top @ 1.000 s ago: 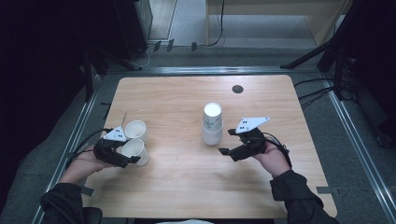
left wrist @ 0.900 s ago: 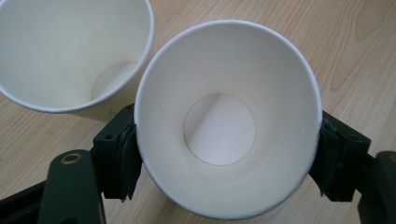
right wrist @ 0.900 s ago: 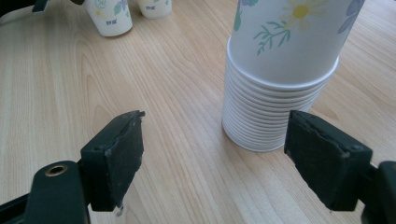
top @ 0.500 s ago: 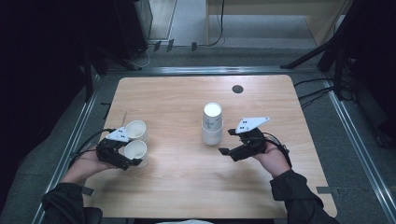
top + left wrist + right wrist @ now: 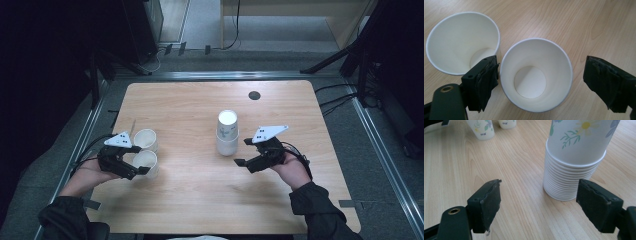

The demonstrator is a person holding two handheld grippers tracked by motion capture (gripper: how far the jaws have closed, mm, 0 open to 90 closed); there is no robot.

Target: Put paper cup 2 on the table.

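Left gripper view looks down into two upright paper cups, mouths up, long axes vertical. The near cup [image 5: 535, 75] stands between the left gripper's [image 5: 549, 82] fingers [image 5: 482, 82], which have just been opening and now stand wide: the left one sits in the gap between the two cups, close against the near cup's rim, and the right one is clear of the wall with bare wood between. The far cup [image 5: 461, 42] stands just beside the near one, rims almost touching.

In the high view the left gripper [image 5: 131, 162] lies low over the worktop [image 5: 200, 200] near its left edge, forearm coming in from the bottom left. The right gripper [image 5: 245, 152] is held level, pointing left toward the stack of cups [image 5: 227, 132] standing inverted at mid-worktop. Its fingers [image 5: 486, 202] are wide apart with nothing between them, the stack near and ahead of them. Open wood lies between the two cups and the stack.
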